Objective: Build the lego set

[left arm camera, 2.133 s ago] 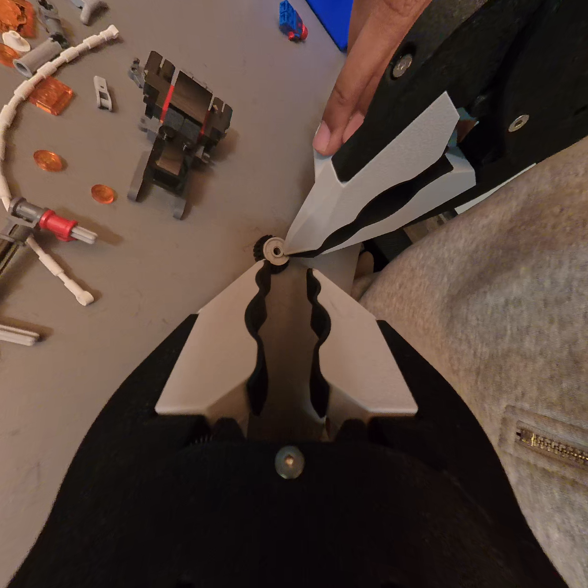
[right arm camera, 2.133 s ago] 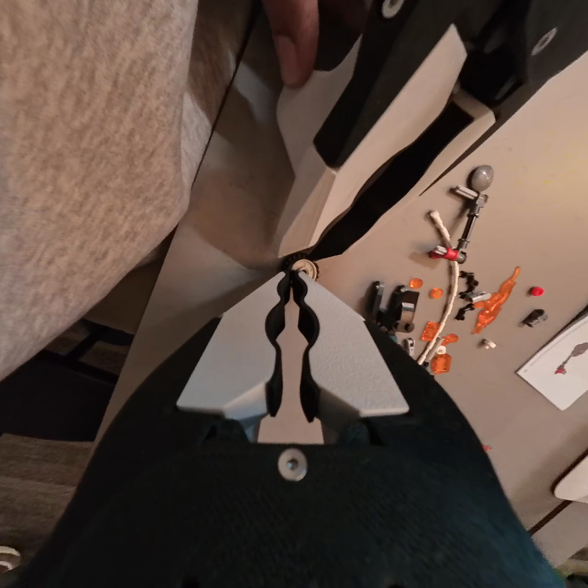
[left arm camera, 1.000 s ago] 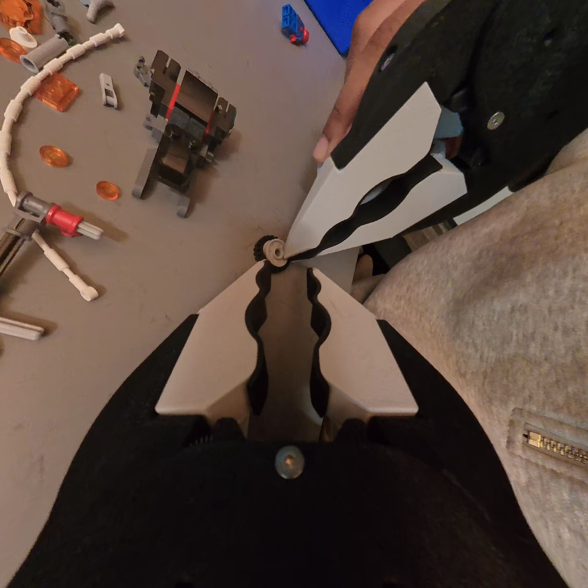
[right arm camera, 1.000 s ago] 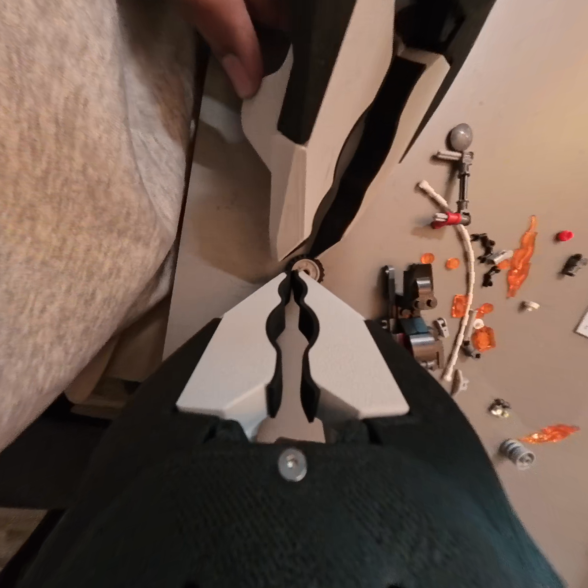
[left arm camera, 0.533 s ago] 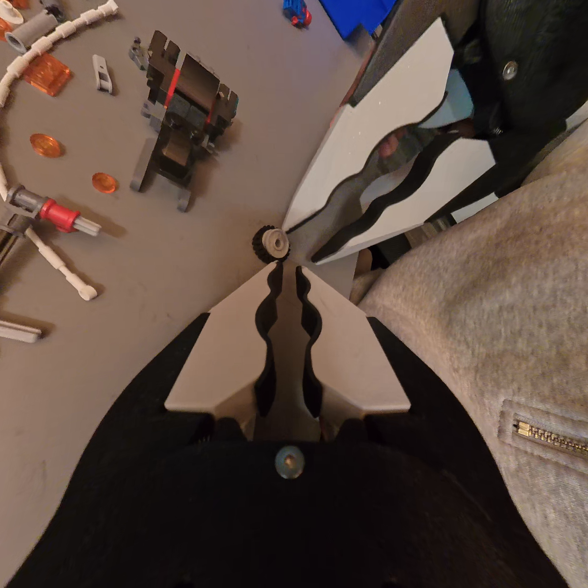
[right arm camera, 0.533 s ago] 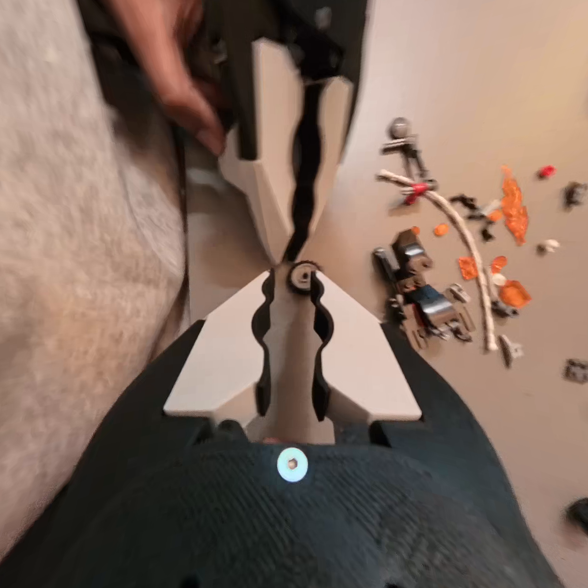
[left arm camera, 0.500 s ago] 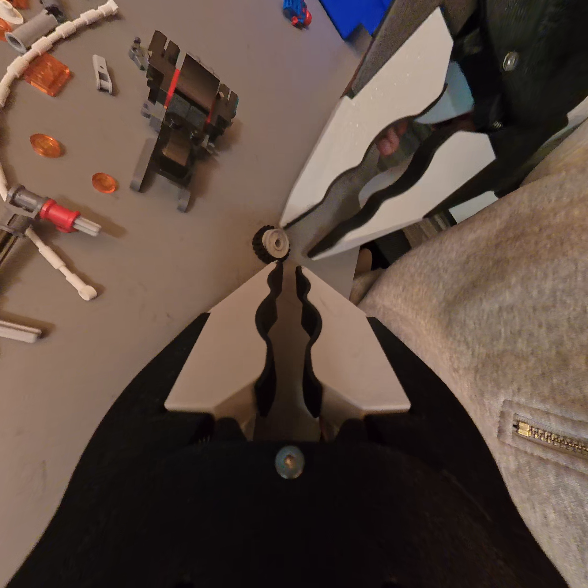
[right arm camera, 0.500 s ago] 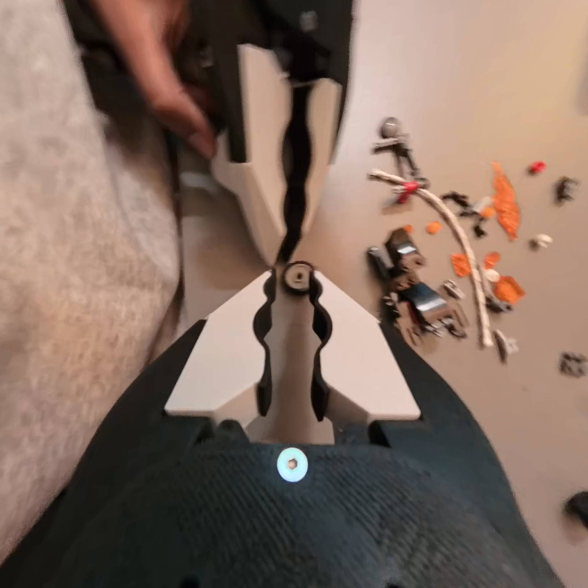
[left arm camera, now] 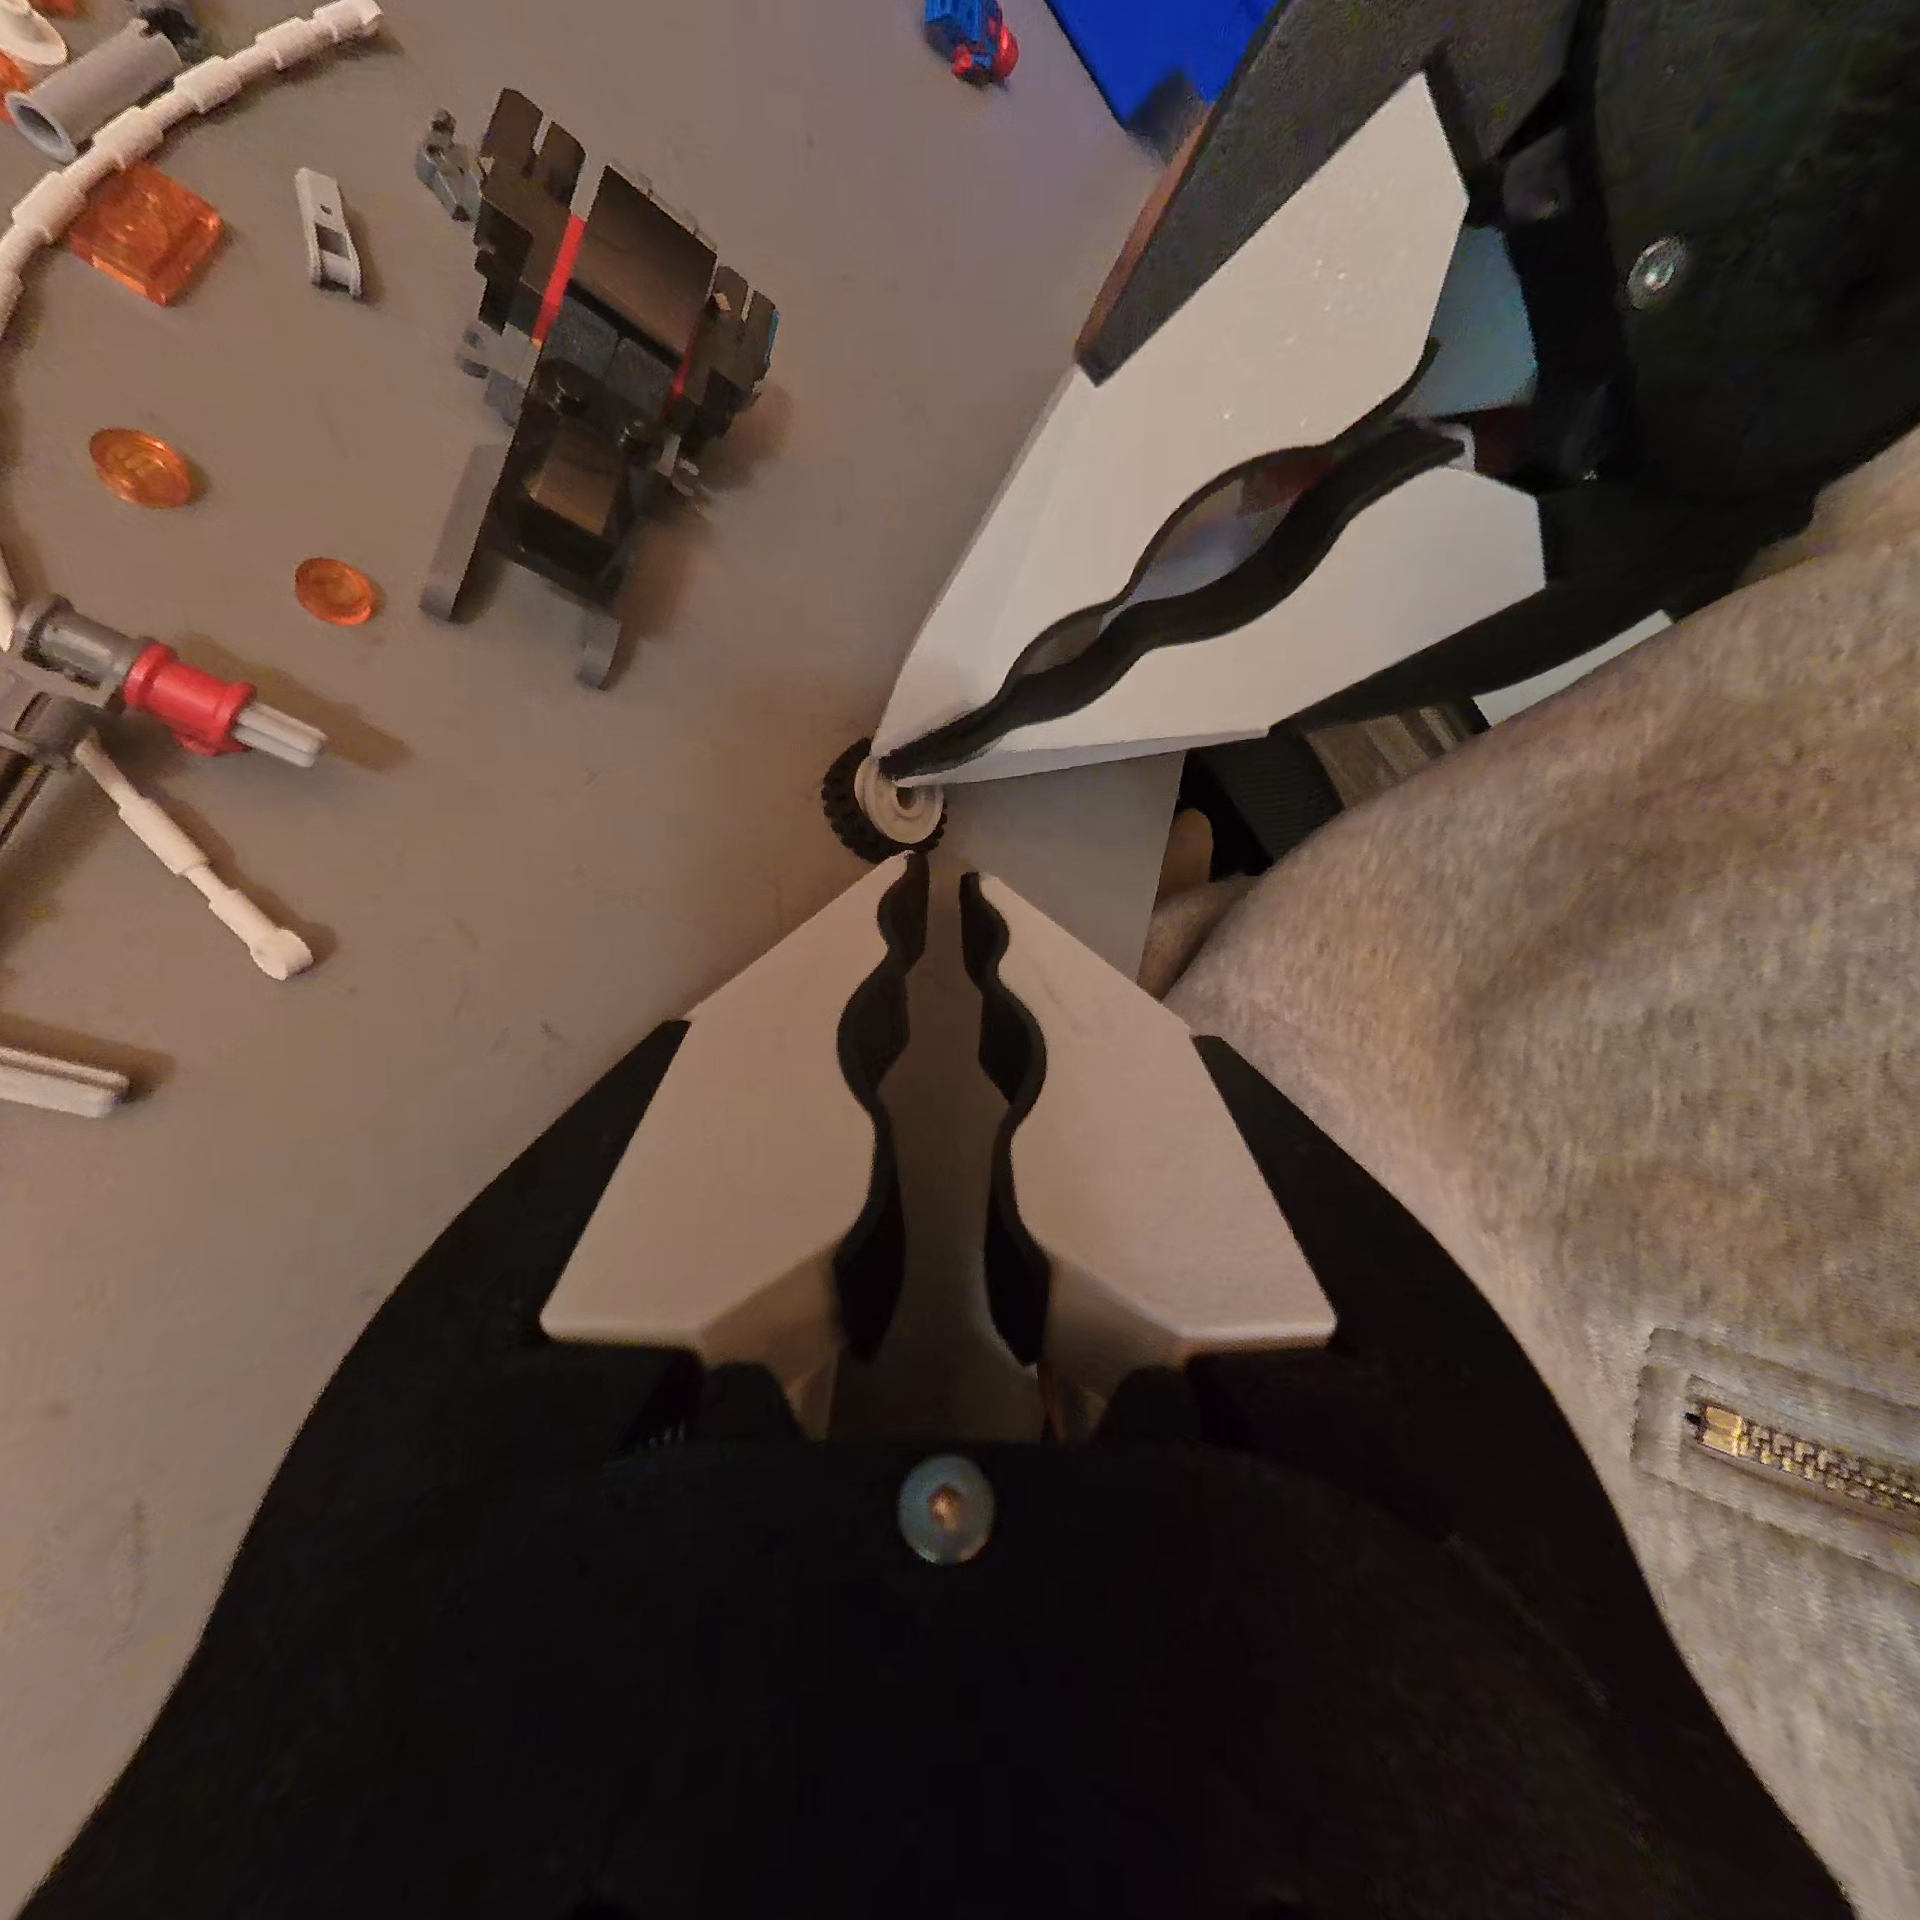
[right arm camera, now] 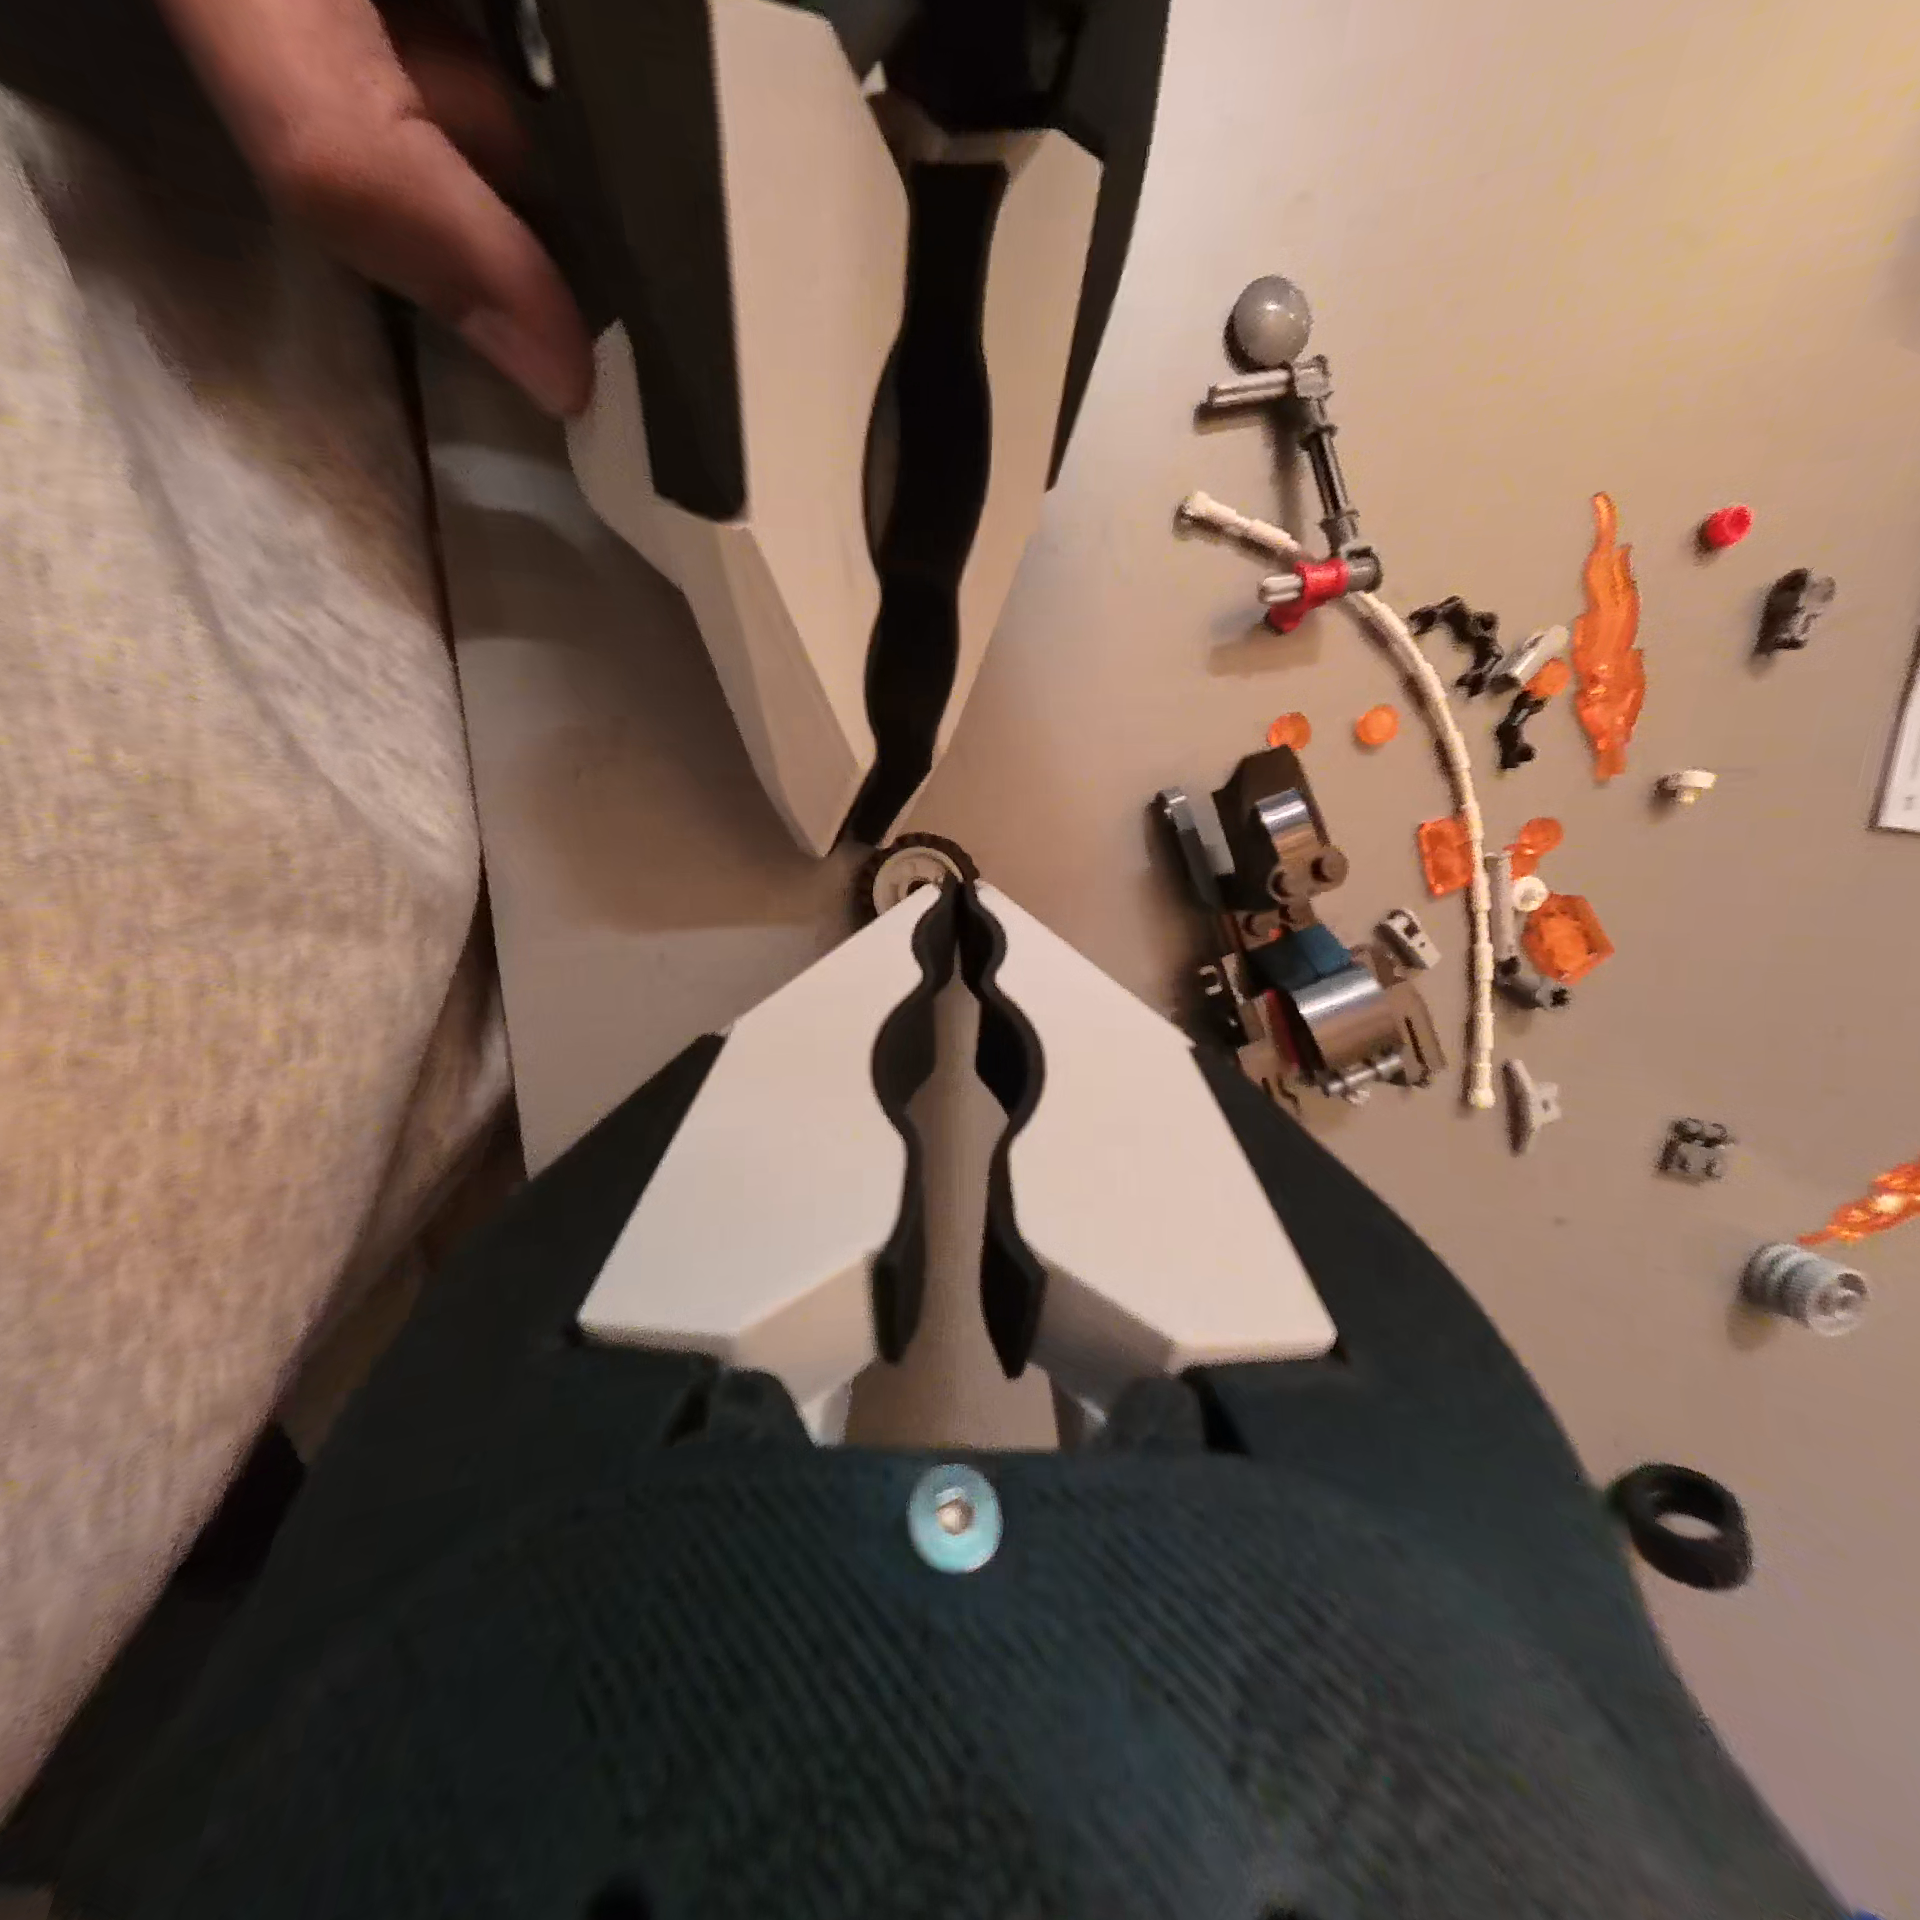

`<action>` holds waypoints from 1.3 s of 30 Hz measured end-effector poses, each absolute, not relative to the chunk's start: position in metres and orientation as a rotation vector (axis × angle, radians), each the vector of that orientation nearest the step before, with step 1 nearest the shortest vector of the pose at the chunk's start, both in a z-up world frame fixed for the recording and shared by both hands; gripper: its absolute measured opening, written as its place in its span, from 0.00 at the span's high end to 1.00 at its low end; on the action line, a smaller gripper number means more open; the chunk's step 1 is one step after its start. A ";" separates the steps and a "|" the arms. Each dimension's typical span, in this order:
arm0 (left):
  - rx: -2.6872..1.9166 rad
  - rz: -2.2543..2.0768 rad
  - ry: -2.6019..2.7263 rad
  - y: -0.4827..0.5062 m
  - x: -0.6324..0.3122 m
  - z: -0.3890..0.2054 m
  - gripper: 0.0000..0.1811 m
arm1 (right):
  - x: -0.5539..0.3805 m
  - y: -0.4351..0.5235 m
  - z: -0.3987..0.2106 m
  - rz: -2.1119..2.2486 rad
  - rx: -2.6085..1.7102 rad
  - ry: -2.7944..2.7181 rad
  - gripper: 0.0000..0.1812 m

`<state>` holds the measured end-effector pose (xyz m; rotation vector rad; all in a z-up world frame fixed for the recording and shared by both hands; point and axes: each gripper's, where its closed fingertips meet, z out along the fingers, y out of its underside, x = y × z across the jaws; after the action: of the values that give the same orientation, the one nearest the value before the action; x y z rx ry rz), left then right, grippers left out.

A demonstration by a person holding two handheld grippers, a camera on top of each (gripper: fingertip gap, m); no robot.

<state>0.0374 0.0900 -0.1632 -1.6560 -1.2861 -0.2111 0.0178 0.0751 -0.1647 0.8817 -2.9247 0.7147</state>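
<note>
Your right gripper (right arm camera: 948, 891) is clenching the wheel (left arm camera: 891, 812); your left gripper (left arm camera: 940, 871), released, is waiting at the wheel's 6 o'clock. The model (left arm camera: 594, 343) is lying at 11 o'clock.

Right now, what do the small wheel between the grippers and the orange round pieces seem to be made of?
The small wheel: a grey hub, probably matt hard plastic, inside a black tyre with tread notches, likely rubber or soft plastic. The orange round pieces: likely transparent glossy plastic, since they look see-through. The right gripper is shut on the hub.
</note>
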 end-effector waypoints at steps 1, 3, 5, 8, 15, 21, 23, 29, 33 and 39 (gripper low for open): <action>-1.658 -0.209 -1.287 0.090 0.037 -0.163 0.97 | 0.018 0.075 -0.165 0.684 0.896 -2.911 1.00; -1.658 -0.207 -1.287 0.090 0.037 -0.163 0.97 | 0.018 0.075 -0.165 0.639 0.915 -2.895 1.00; -1.658 -0.211 -1.286 0.090 0.038 -0.163 0.97 | 0.018 0.075 -0.166 0.636 0.916 -2.913 1.00; -1.665 -0.213 -1.285 0.091 0.039 -0.164 0.98 | 0.017 0.076 -0.166 0.652 0.931 -2.912 1.00; -1.658 -0.218 -1.290 0.091 0.038 -0.164 0.98 | 0.018 0.075 -0.166 0.590 0.980 -2.772 1.00; -1.668 -0.212 -1.289 0.092 0.039 -0.165 0.99 | 0.018 0.076 -0.168 0.736 0.825 -2.862 1.00; -1.671 -0.217 -1.286 0.093 0.040 -0.165 1.00 | 0.021 0.076 -0.168 0.783 0.797 -2.862 1.00; -1.675 -0.220 -1.276 0.095 0.041 -0.164 1.00 | 0.021 0.075 -0.167 0.935 0.712 -2.870 1.00; -1.674 -0.218 -1.283 0.094 0.041 -0.165 1.00 | 0.017 0.073 -0.162 1.083 0.683 -2.812 1.00; -1.631 -0.251 -1.265 0.094 0.041 -0.160 0.98 | 0.003 0.079 -0.155 1.157 0.547 -2.754 0.90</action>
<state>0.0408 0.0935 -0.1600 -1.6311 -1.2648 -0.2506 0.0029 0.0786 -0.1550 0.5472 -2.7542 1.1565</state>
